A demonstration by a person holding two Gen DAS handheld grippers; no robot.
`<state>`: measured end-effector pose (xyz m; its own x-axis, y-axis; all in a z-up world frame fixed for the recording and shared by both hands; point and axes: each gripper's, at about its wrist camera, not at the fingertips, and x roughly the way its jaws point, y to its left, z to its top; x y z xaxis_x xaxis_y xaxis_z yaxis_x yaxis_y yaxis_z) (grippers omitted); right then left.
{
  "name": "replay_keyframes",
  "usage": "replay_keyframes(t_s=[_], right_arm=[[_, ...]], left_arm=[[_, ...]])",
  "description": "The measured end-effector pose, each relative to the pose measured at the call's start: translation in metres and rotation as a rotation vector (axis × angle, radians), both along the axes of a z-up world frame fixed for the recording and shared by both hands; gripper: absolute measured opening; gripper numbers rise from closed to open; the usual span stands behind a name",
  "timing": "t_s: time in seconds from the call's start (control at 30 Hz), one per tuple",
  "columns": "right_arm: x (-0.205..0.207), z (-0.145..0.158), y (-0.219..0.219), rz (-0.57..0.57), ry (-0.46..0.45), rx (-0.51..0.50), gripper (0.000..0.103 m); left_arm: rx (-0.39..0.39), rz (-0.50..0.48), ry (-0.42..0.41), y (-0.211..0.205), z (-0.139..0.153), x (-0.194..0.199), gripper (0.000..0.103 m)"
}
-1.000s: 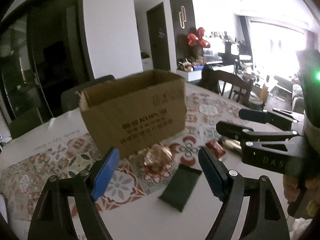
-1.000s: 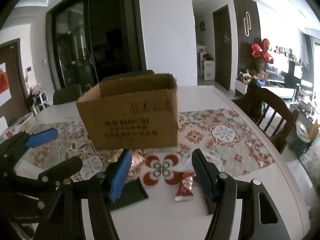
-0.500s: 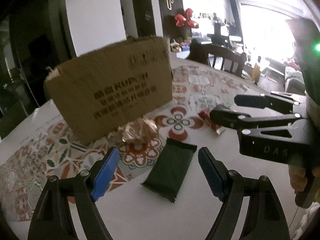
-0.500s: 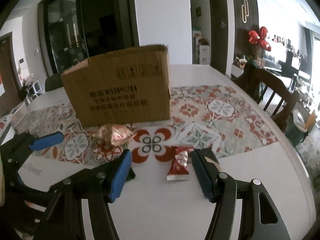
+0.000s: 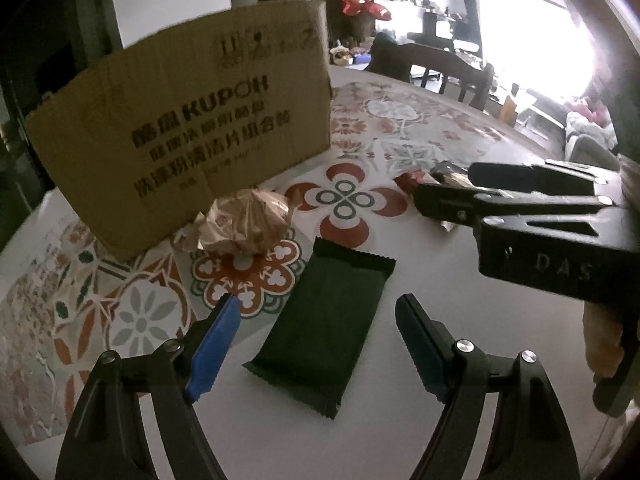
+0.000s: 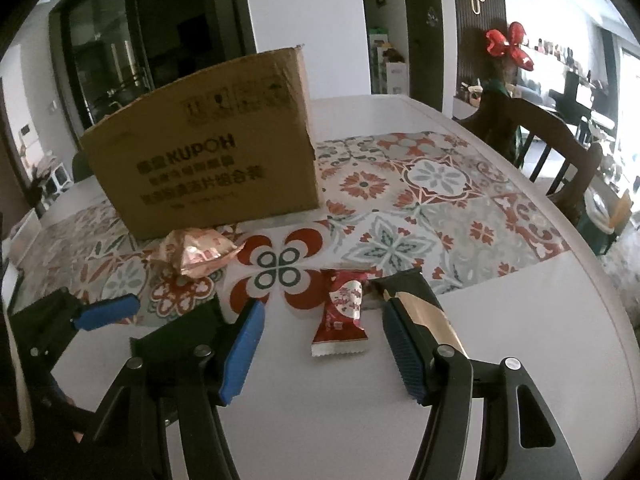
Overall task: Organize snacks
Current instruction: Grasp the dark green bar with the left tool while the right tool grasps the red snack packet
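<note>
A dark green snack packet [image 5: 326, 326] lies flat on the white table, between the blue pads of my left gripper [image 5: 316, 348], which is open and just above it. In the right wrist view a red snack packet [image 6: 342, 314] lies between the pads of my right gripper [image 6: 323, 350], also open. A black and gold packet [image 6: 418, 300] lies beside the right pad. A crumpled copper foil snack [image 5: 244, 222] rests against the front of the brown cardboard box [image 5: 180, 132]. The box's inside is hidden.
A patterned runner [image 6: 432, 184] with red and green tiles crosses the table under the box. A dark wooden chair [image 6: 544, 140] stands at the table's right edge. My right gripper [image 5: 448, 184] reaches in from the right of the left wrist view.
Both grippers have sunk toward the table and tilted down. The green packet now lies between the left pads, the red packet between the right pads. The jaws kept their width.
</note>
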<state>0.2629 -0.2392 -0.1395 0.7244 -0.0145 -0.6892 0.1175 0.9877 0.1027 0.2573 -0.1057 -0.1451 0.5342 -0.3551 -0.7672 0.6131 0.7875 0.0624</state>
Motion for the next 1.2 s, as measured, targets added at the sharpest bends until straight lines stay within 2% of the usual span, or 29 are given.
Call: replay_keyframes(t_s=[0.27,0.47,0.63,0.9,1.2], right_arm=[[0.012,-0.013,-0.001,0.001,0.054,0.025,0.052],[0.015,-0.018,-0.002,-0.002,0.068,0.038,0.044],[0.015,-0.021,-0.002,-0.003,0.075,0.039,0.035],[0.013,-0.020,-0.002,0.005,0.079,0.044,0.033],[-0.001,-0.011,0.006,0.033,0.059,0.027,0.033]], left_arm=[[-0.026,0.028,0.067,0.001,-0.004,0.012,0.066],[-0.052,0.051,0.090,0.000,-0.004,0.018,0.048],[-0.070,0.065,0.096,0.000,-0.003,0.020,0.045],[-0.116,0.096,0.133,0.006,-0.001,0.021,0.044],[-0.130,0.107,0.105,0.012,0.014,0.008,0.044]])
